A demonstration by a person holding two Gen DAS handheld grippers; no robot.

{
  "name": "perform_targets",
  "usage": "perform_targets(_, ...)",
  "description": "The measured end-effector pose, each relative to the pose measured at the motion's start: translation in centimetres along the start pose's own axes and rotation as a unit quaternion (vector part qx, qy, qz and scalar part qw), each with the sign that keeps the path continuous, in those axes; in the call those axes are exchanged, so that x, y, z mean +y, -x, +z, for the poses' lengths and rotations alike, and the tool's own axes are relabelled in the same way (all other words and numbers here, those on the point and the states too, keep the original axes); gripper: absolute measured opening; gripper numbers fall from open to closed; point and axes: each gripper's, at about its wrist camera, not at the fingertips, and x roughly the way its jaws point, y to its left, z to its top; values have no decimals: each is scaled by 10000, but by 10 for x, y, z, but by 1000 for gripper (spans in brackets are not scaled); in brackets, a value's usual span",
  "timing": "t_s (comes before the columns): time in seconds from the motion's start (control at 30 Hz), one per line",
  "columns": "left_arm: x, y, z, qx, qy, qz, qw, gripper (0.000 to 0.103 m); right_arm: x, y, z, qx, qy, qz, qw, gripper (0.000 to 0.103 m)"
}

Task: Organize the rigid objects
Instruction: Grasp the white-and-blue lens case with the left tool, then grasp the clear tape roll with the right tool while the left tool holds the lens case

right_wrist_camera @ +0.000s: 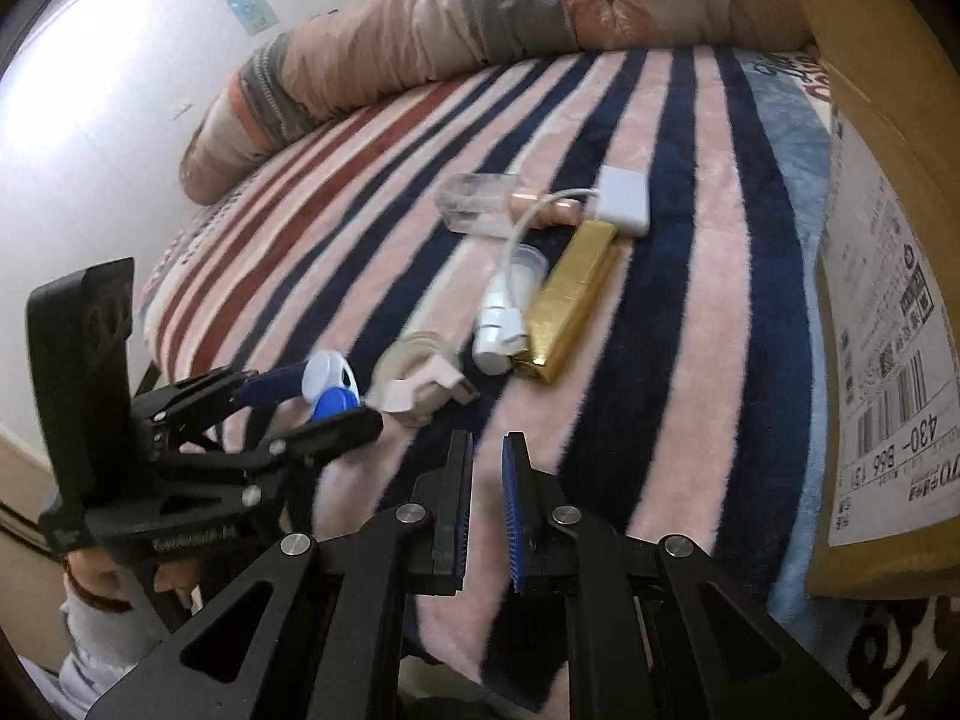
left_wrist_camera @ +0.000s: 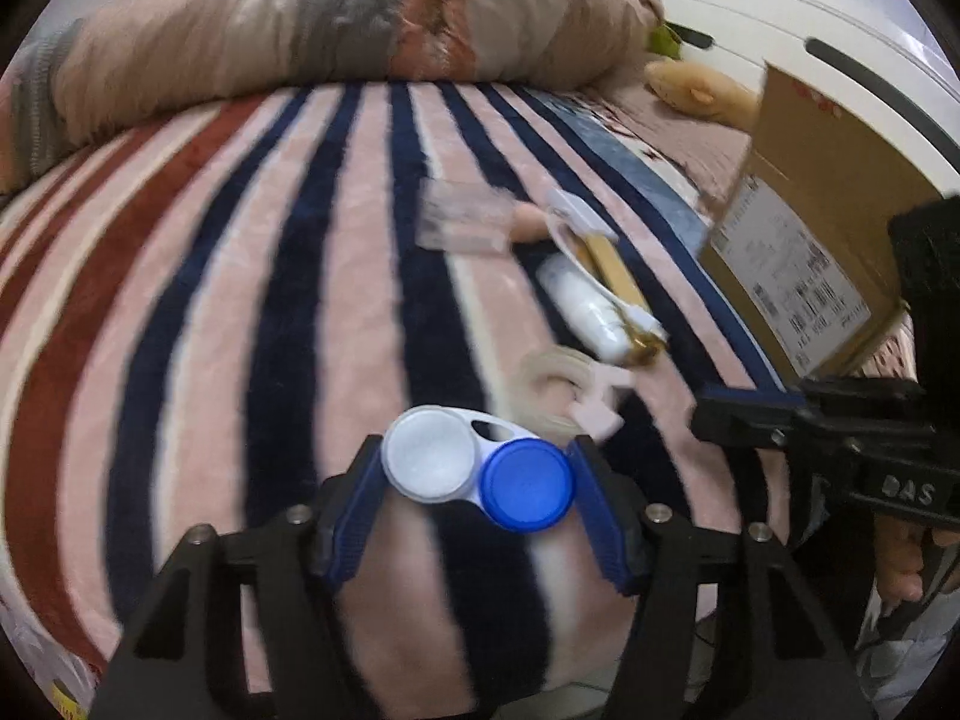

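Progress is judged early: only one item is in hand and nothing visible has yet gone into a container. The left gripper [left_wrist_camera: 477,468] is closed on a contact lens case [left_wrist_camera: 480,471], its blue pads pressing one on the white cup and one on the blue cap; the case sits between the fingers just above the striped blanket [left_wrist_camera: 240,300], and in the right wrist view it appears at the left gripper's tips [right_wrist_camera: 330,387]. The right gripper [right_wrist_camera: 486,438] carries nothing; its jaws stand nearly together with only a thin gap showing, and are taken as closed, poised over the blanket near the bed edge. Still lying loose on the blanket: a roll of tape with a pink tab [right_wrist_camera: 420,384] just beside the held case; a white bottle [right_wrist_camera: 504,324] touching a gold foil-wrapped bar [right_wrist_camera: 576,300]; a white cable adapter [right_wrist_camera: 624,207] whose lead runs down across the bottle; a clear plastic box [right_wrist_camera: 480,204]; and a small pinkish item [right_wrist_camera: 549,207] beside that box, too blurred to identify. A cardboard box [right_wrist_camera: 888,240] with a shipping label stands at the right edge of the bed, near the bar; its interior is hidden, so it cannot be told whether anything is already stored there. Whether the box is the intended destination is a supposition only. Remaining work: place the case, then deal with the items still scattered
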Motion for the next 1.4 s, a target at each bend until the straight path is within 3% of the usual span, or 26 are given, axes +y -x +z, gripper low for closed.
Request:
perform_targets(0.1, 17, 6, 7, -75, 122, 199, 9997, 58, 11, -1, 2, -124, 136, 65, 9998, 18)
perform_targets(0.17, 27, 6, 12, -102, 161, 367, 9991, 58, 20, -7, 3, -193, 279, 18, 9994, 37)
perform_targets(0.23, 36, 3, 15, -86, 209, 442, 9988, 58, 26, -15, 4, -234, 524, -96, 9983, 41)
perform_targets(0.3, 44, -3, 16, 2, 261, 427, 9987, 58, 29, -27, 7, -192, 766, -297, 9964, 41)
perform_targets(0.43, 52, -7, 13, 26, 253, 316, 9992, 58, 31, -43, 9, -10, 1049, -273, 9941, 42)
perform_targets(0.6, 55, -3, 8, 14, 199, 152, 9997, 58, 34, -39, 6, 113, 1174, 153, 9929, 42)
perform_targets(0.67, 56, -4, 8, 19, 219, 125, 9997, 58, 33, -45, 9, 65, 1262, -138, 9919, 42)
perform_targets(0.83, 53, -9, 7, -13, 189, 225, 9996, 58, 46, -57, 13, 59, 1489, -295, 9884, 42)
perform_targets(0.93, 53, -9, 6, -21, 158, 227, 9996, 58, 53, -61, 10, 21, 1606, -694, 9846, 33)
perform_targets(1.13, 50, 10, 14, -200, 187, 316, 9991, 58, 67, -18, 16, -514, 1675, -496, 9833, 33)
perform_targets(1.4, -3, 89, 67, -1126, -256, 120, 9932, 58, 65, 99, 32, -1703, 1504, -498, 9726, 33)
